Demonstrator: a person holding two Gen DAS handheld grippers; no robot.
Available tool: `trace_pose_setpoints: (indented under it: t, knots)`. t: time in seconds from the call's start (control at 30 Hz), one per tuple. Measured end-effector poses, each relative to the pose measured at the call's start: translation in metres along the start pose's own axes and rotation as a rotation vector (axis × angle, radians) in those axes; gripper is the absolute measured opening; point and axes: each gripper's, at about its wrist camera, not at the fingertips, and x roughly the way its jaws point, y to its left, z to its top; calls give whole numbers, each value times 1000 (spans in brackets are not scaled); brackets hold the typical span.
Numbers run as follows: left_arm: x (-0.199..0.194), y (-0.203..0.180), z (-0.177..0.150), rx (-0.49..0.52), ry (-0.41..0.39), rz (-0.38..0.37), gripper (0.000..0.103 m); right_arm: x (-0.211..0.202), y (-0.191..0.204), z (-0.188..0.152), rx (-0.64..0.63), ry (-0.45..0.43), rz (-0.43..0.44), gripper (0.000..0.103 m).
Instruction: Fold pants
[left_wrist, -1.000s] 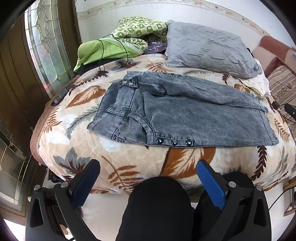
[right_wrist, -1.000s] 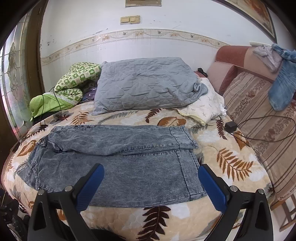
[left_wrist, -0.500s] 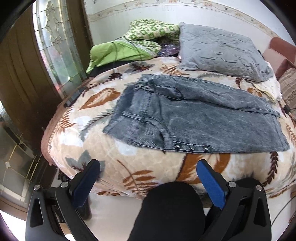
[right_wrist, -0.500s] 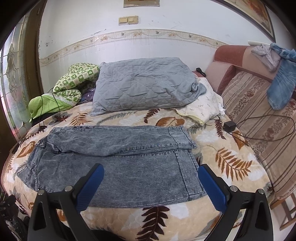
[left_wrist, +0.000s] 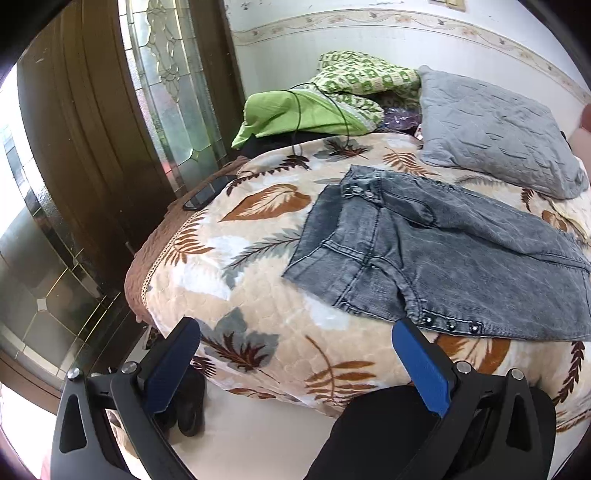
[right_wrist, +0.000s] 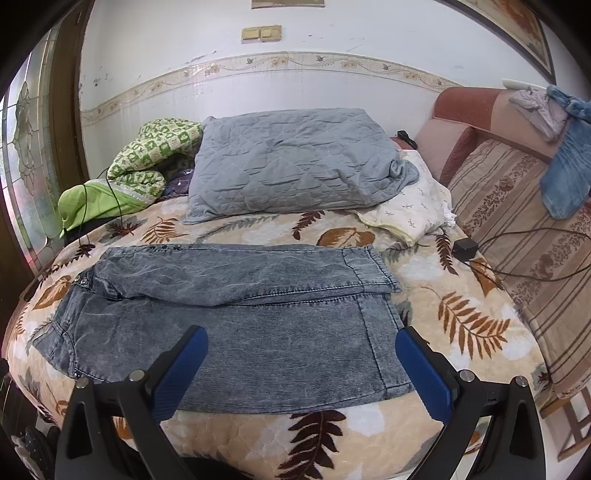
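Grey washed denim pants lie flat on a leaf-patterned bed cover, waist to the left and hems to the right, the far leg folded over the near one. My left gripper hovers open off the bed's near left corner, short of the waistband and its row of snaps. My right gripper is open too, held above the near edge of the pants close to the hem end. Neither holds anything.
A grey pillow, green bedding and a cream cloth sit at the back. A phone lies on the bed's left edge beside a wooden door with glass. A striped sofa with a charger stands right. A dark trouser leg shows below.
The left gripper has swung left and back, so the pants now sit to the right in its view. The right gripper has barely moved. The pants lie as before.
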Motion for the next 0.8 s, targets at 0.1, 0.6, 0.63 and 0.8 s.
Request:
trace_pose_setpoints:
  t: [0.1,0.6,0.63,0.8]
  knots:
    - [1,2,0,-1,2,3,103,0,4,0,-8,-1,0,103]
    - [5,1,1,3,5,3,103,2,5,2,-5,5,5,103]
    - [5,0,2,3,4,3,103,3,4,2,-2,5,5,103]
    - [7,-2,3,9,9,4,103,6,2,2,6,11,7,103]
